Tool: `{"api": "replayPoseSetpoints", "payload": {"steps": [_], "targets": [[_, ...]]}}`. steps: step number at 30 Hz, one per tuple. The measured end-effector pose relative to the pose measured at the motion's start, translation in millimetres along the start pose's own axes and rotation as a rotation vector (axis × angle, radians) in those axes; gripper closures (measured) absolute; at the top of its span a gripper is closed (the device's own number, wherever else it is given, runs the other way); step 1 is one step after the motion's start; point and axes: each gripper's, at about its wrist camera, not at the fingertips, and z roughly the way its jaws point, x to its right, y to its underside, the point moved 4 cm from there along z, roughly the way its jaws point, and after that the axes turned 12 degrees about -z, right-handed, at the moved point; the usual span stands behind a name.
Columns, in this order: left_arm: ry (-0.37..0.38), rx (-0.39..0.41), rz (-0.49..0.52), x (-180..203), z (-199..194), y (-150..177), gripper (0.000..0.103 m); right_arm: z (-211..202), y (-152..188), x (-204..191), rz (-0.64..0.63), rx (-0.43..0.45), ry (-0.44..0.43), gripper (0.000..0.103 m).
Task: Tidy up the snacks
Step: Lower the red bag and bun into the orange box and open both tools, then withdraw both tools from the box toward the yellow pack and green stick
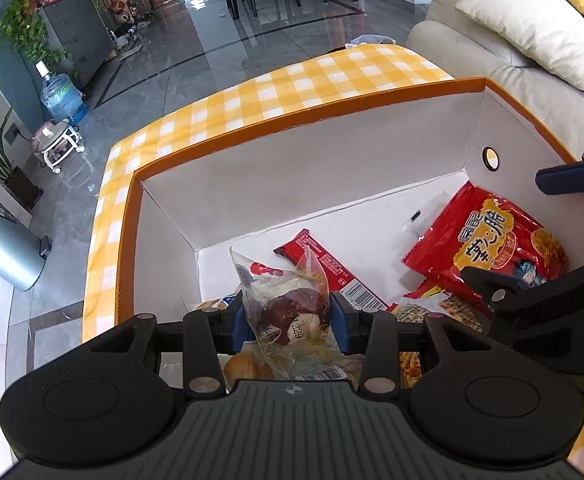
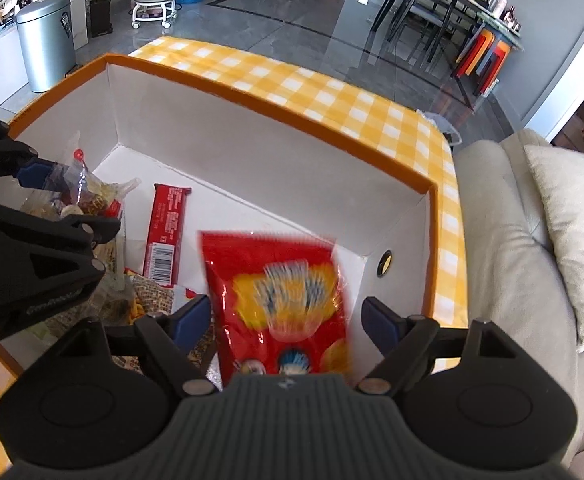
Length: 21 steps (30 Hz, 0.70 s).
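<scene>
An orange-rimmed box with white walls stands on the yellow checked cloth. My left gripper is shut on a clear snack bag with a dark red piece inside, held over the box's left part; the left gripper also shows at the left of the right wrist view. A red bar pack lies on the box floor. My right gripper stands open around a red chip bag, blurred, with a gap at the right pad. More packets lie under the left gripper.
A cream sofa with a cushion stands right beside the box. The checked cloth runs on beyond the far wall of the box. On the tiled floor are a metal bin, a water bottle and dining chairs.
</scene>
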Motion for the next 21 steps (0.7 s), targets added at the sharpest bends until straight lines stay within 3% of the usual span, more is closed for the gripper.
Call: {"api": "replayPoseSetpoints", "payload": {"steps": [7, 12, 21], "targets": [[0.002, 0.013, 0.021, 2, -8, 0, 0.05, -11, -3, 5, 0.004, 0.028, 0.019, 0.019], [-0.005, 0.05, 0.014, -1, -20, -1, 0.038, -22, 0, 8, 0.008, 0.042, 0.034, 0.015], [-0.012, 0.126, -0.012, -10, -55, -3, 0.036, -48, 9, 7, 0.023, 0.072, 0.044, 0.013]]}}
